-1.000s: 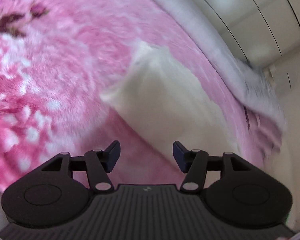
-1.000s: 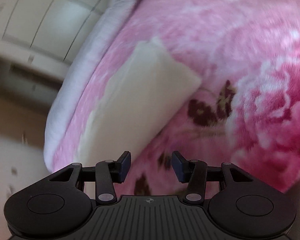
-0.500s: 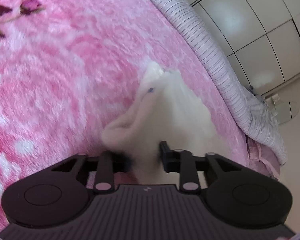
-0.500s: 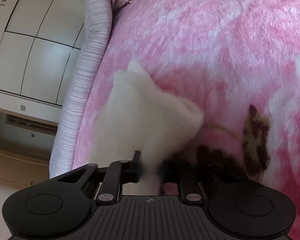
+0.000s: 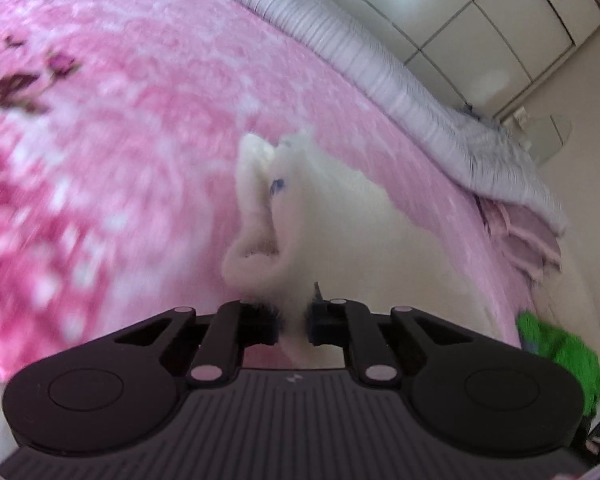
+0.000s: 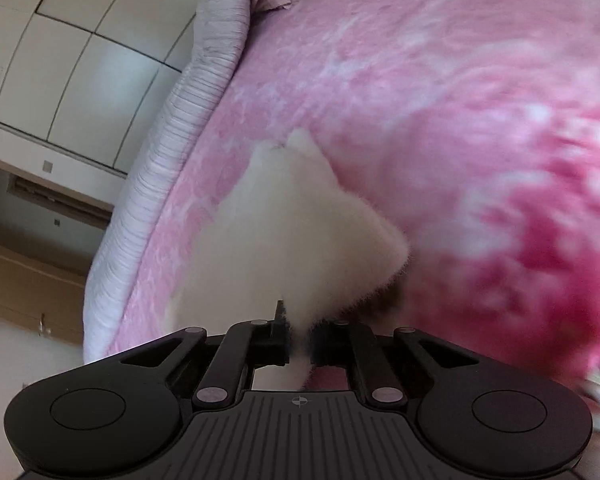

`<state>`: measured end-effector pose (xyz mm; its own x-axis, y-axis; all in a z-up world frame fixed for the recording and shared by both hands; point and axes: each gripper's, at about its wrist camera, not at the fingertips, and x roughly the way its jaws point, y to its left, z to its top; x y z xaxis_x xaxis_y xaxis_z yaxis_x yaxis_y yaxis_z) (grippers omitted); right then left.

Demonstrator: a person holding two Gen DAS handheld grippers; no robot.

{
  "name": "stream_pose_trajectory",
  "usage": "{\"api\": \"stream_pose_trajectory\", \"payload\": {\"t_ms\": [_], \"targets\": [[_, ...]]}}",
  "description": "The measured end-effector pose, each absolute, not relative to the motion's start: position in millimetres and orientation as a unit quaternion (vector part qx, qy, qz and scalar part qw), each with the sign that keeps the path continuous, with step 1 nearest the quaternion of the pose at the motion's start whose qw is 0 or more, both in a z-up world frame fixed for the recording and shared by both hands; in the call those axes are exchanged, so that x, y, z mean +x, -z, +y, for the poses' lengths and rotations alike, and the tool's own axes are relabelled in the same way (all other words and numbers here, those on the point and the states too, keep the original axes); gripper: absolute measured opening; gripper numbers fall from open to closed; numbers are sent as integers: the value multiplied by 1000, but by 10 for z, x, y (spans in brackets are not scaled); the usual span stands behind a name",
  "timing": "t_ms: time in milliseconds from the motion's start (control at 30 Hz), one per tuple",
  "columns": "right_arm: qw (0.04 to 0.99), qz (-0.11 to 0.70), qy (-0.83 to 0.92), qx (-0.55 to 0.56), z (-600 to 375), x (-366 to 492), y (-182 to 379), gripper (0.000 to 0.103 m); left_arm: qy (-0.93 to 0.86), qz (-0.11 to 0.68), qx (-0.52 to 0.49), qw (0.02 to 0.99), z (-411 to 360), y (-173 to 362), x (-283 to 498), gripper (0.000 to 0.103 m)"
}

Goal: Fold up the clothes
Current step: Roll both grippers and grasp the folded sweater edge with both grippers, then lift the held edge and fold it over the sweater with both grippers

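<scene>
A fluffy white garment lies on a pink flowered blanket. My left gripper is shut on the garment's near edge, which bunches up between the black fingers and rolls over at the left. In the right wrist view the same white garment rises in a peak from my right gripper, which is shut on another part of its edge. The pinched cloth hides the inner pads of both grippers.
A striped grey-white duvet runs along the bed's far edge, also seen as the duvet at left. White wardrobe doors stand beyond. A green cloth lies at the right. A pink pillow sits by the duvet.
One second ago both grippers were open over the flat white garment. They came down onto its edge, shut on it, and now lift it so the cloth bunches.
</scene>
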<state>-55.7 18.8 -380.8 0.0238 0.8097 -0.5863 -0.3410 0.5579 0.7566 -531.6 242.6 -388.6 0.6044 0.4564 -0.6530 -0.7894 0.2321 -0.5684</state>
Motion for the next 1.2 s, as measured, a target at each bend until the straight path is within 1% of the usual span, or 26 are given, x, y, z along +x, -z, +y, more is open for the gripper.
{"api": "stream_pose_trajectory", "payload": {"t_ms": [100, 233, 300, 500, 600, 967, 1100, 1200], "targets": [[678, 569, -417, 206, -75, -571, 3843, 9, -404, 204, -466, 760, 2288, 3920, -5391, 12], [669, 578, -406, 232, -303, -511, 3890, 14, -408, 232, -440, 765, 2215, 3710, -5453, 14], [669, 574, -404, 246, -354, -472, 3871, 24, -407, 242, -420, 774, 2159, 3557, -5438, 13], [661, 578, -387, 280, -340, -442, 3949, 36, -371, 233, -361, 823, 1954, 3171, -5169, 13], [661, 579, -381, 288, -313, -423, 4001, 36, -338, 247, -336, 844, 1991, 3176, -4824, 16], [657, 572, -367, 325, -309, -317, 4151, 36, -272, 326, -296, 856, 2228, 3844, -3683, 16], [668, 565, -372, 311, -262, -338, 4127, 36, -274, 350, -246, 862, 2207, 3920, -3459, 16], [681, 558, -375, 292, -202, -365, 4076, 36, -275, 355, -252, 857, 2260, 3908, -3427, 16]]}}
